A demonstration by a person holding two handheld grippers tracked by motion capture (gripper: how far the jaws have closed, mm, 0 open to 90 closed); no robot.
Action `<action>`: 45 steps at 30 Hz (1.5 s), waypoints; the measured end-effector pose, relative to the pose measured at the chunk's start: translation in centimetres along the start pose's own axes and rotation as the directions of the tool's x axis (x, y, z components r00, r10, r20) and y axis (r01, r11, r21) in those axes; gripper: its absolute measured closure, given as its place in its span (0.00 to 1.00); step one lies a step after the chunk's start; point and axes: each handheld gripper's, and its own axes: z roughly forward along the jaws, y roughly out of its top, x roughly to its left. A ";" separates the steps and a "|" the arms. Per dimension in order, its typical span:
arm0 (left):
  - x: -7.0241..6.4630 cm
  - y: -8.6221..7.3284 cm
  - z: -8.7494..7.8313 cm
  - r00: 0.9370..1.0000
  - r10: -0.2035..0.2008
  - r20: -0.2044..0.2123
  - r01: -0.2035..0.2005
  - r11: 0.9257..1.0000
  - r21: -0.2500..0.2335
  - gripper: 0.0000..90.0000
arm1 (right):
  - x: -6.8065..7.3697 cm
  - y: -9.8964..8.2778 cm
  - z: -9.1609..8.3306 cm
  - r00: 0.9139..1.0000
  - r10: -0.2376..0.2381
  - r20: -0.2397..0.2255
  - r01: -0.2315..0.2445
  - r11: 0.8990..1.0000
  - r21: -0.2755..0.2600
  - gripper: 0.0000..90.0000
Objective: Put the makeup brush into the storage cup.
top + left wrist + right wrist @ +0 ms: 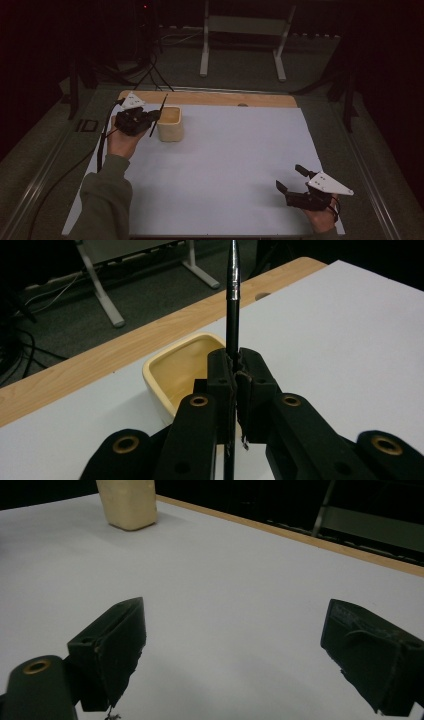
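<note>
A thin black pen (159, 114) stands nearly upright in my left gripper (150, 118), which is shut on it at the far left of the table. In the left gripper view the pen (233, 305) rises from between the closed jaws, its silvery tip up. Just beyond and to the right of that gripper sits a cream square cup (170, 123), open and empty inside (186, 365). My right gripper (292, 178) rests near the front right corner, open, nothing between its jaws. The cream cup (128, 502) appears far off in the right gripper view.
A white sheet (225, 165) covers the wooden table, whose bare back edge (220, 98) has a small hole. Beyond the table stands a white metal frame (244, 35) on the floor. Cables (102, 145) trail from the left gripper off the table's left side.
</note>
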 end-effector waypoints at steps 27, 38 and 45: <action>0.8 1.7 -0.3 1.000 0.003 0.000 -0.003 0.998 -0.069 0.96 | 0.0 0.0 0.0 1.000 0.002 -0.001 -0.002 1.000 -0.001 0.12; 1.1 2.4 0.3 1.000 -0.018 -0.006 0.017 0.996 -0.090 0.96 | 0.0 0.0 0.0 1.000 0.004 -0.001 -0.004 1.000 -0.001 0.12; 1.1 2.7 0.9 1.000 -0.018 -0.009 0.017 0.995 -0.096 0.96 | -0.1 0.0 0.0 1.000 0.004 -0.002 -0.004 1.000 -0.003 0.12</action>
